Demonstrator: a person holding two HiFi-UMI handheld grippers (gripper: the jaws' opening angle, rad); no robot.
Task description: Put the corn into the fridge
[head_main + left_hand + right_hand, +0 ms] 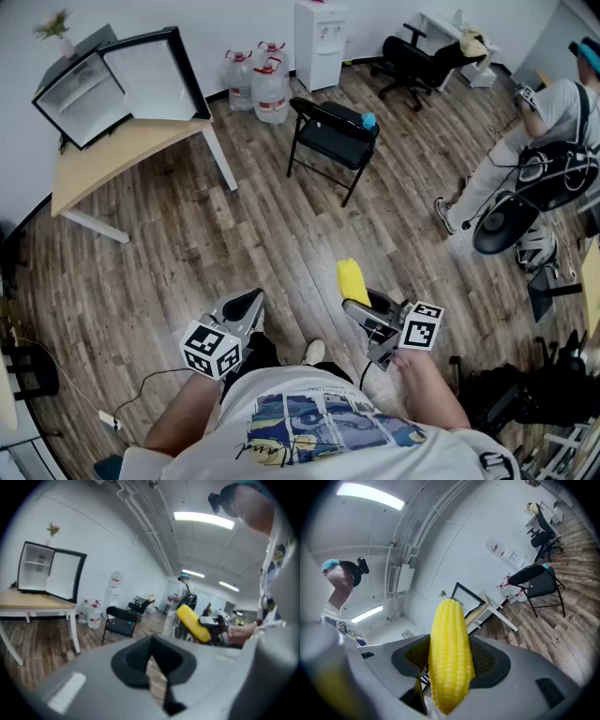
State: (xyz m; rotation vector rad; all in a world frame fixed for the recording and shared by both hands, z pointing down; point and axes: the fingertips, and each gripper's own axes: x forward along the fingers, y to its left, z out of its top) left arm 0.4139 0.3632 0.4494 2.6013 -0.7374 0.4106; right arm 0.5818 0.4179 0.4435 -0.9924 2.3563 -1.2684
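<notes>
Right gripper (359, 311), held level, clasps the corn (352, 280); left gripper (247, 302), tilted down, seems closed.

office-type room: water dispenser (320, 42), spare water jugs (269, 89), swivel chair (410, 61), folding chair (333, 136), wood-look floor (281, 234), strip ceiling lights (204, 520).

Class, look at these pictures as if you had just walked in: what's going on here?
A person stands on a wood floor with a gripper in each hand. The right gripper is clamped on a yellow corn and points roughly level. The left gripper is shut and holds nothing. The fridge sits on a table across the room with its door open. The corn is not in it yet.
</notes>
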